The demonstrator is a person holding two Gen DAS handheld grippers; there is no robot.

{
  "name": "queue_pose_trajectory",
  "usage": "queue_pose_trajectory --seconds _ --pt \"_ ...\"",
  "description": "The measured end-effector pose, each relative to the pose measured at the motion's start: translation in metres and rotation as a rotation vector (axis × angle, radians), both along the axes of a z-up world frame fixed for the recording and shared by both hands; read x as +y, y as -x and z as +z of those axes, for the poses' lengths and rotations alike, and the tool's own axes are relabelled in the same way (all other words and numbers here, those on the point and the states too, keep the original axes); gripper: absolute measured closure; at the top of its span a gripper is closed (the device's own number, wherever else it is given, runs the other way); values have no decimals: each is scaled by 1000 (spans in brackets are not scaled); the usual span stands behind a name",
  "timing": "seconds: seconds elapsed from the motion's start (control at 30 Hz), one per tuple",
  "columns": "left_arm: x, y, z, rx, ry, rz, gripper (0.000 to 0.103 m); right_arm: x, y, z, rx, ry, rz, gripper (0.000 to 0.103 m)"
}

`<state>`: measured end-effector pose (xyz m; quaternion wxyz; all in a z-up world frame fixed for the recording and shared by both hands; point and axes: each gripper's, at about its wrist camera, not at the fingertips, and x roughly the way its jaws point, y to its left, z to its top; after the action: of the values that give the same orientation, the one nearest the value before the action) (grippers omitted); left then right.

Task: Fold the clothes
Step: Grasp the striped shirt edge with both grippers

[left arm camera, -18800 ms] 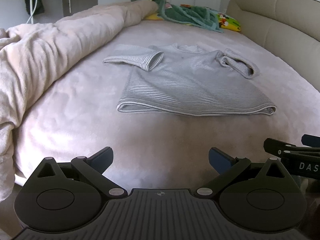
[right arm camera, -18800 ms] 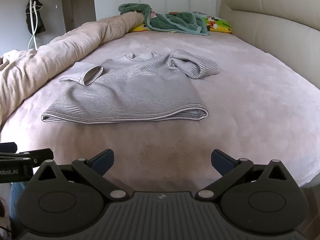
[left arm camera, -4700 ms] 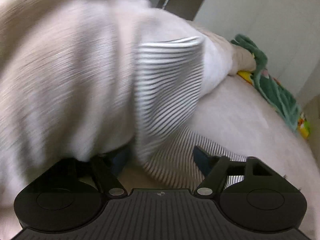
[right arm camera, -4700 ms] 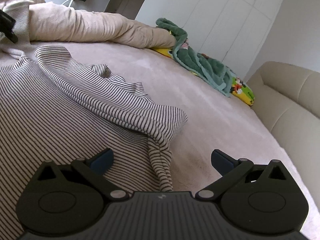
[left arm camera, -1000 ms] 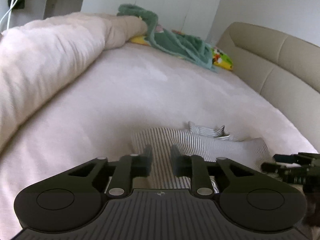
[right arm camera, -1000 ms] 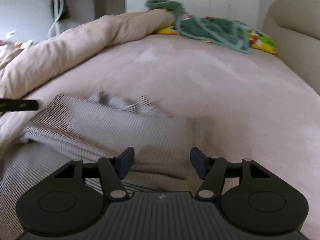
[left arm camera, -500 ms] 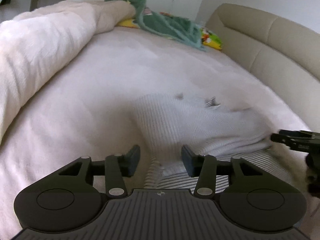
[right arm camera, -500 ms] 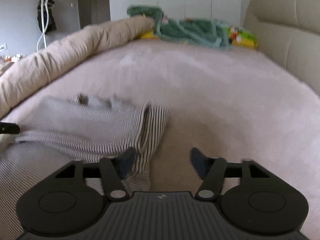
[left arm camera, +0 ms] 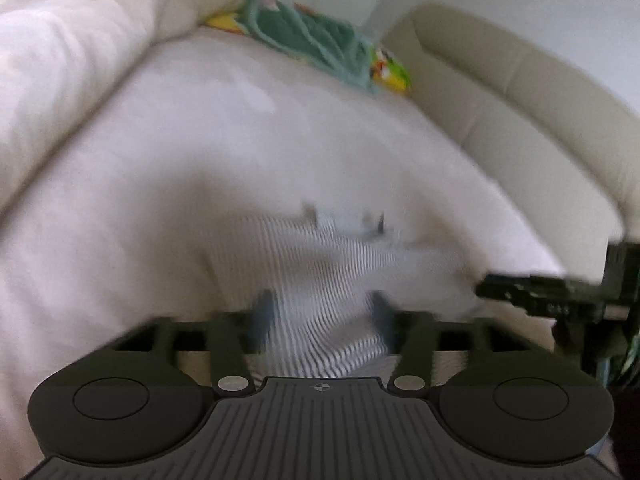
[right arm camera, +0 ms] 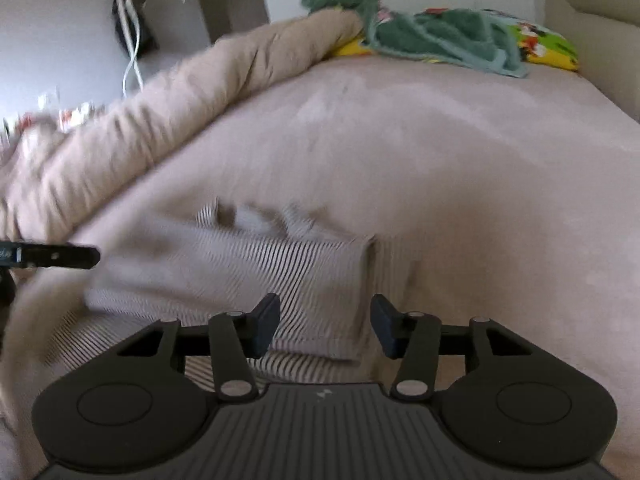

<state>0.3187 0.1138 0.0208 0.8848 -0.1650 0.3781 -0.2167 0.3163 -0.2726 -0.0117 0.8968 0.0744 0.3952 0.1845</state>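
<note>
A grey striped shirt [left arm camera: 320, 276] lies folded over itself on the pinkish bed; in the right wrist view the striped shirt [right arm camera: 280, 268] has its top layer doubled back toward me. My left gripper [left arm camera: 322, 316] is open, low over the shirt's near left part, with cloth showing between the fingers but not clamped. My right gripper [right arm camera: 324, 328] is open over the shirt's near right edge, holding nothing. Each gripper shows at the edge of the other's view: the right one [left arm camera: 552, 300] and the left one [right arm camera: 52, 258]. Both views are motion-blurred.
A rolled beige duvet [right arm camera: 180, 100] runs along the bed's left side. A green towel [right arm camera: 432, 36] and a colourful pillow [right arm camera: 544, 46] lie at the far end. The padded beige headboard [left arm camera: 520, 92] bounds the right side. Bare bedsheet [right arm camera: 460, 152] stretches beyond the shirt.
Both grippers have opened wider and let go of the shirt's folded-over layer, which now lies on the bed. Both cameras have tilted and shifted, blurring the views.
</note>
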Motion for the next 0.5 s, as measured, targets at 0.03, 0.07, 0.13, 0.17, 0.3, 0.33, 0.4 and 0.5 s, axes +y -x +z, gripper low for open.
queue_pose_trajectory --seconds 0.03,0.07,0.13,0.17,0.3,0.33,0.4,0.5 --pt "8 -5 1 27 27 -7 23 -10 -4 2 26 -41 -12 47" --pt "12 -12 -2 73 48 -6 23 -20 -8 5 52 -82 -23 47" --pt "17 -31 -17 196 84 12 24 -36 -19 4 106 -157 -45 47" --pt "19 -39 -28 249 106 24 25 -38 -28 -6 136 -180 -54 47" --pt "24 -58 -63 327 261 34 25 -35 -49 -48 218 -307 -72 36" --pt "23 -62 -65 316 274 31 25 -32 -53 -53 216 -321 -74 34" --pt "20 -71 -70 295 300 26 24 -26 -63 -57 196 -319 -53 34" --pt "7 -86 -74 278 311 -2 22 -22 -81 -58 200 -353 -18 34"
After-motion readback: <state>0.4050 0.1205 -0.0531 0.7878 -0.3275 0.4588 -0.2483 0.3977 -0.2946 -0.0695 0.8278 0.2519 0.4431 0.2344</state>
